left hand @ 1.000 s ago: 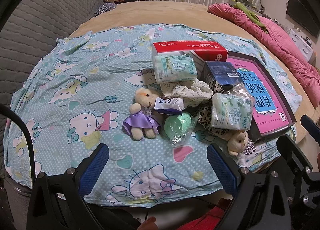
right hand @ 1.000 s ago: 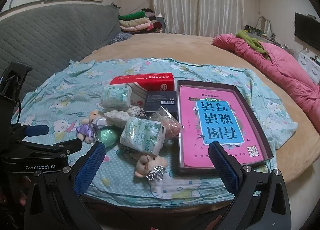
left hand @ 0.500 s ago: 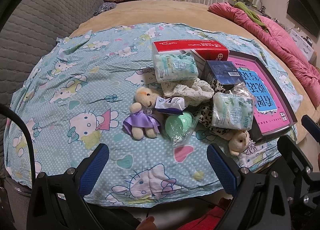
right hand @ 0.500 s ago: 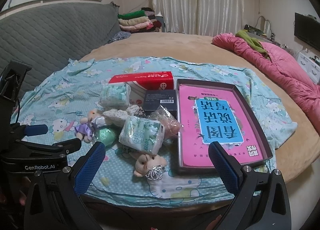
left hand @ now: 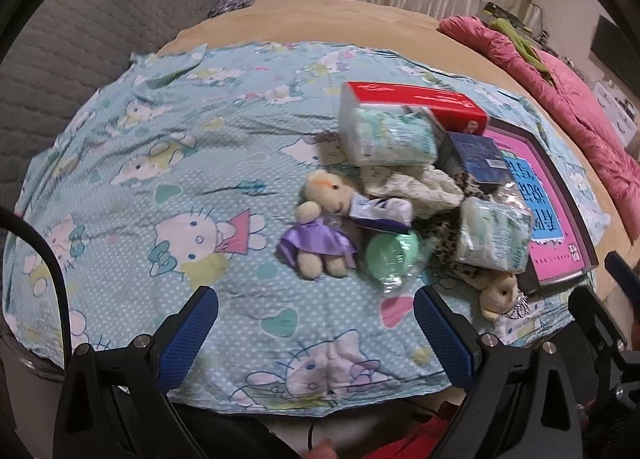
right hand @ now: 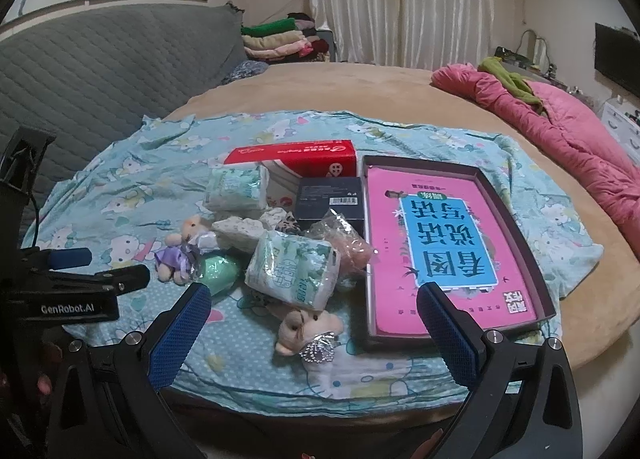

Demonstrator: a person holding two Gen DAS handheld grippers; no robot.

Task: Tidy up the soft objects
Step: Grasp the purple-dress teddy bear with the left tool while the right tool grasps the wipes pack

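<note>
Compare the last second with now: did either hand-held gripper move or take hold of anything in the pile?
Barely any change. The left hand-held gripper and right hand-held gripper drifted only slightly, both open and empty, short of the pile. Nothing was grasped or released. The purple-dress bear, tissue packs, red box and pink book tray lie as before.

Both wrist views low at bed edge (left hand: pixel 280 399) — facing same toy pile (right hand: pixel 280 259).

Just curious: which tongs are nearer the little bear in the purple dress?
Left. The left tongs hang open just short of the purple-dress bear. The right tongs sit further right, open, facing the pink tray.
</note>
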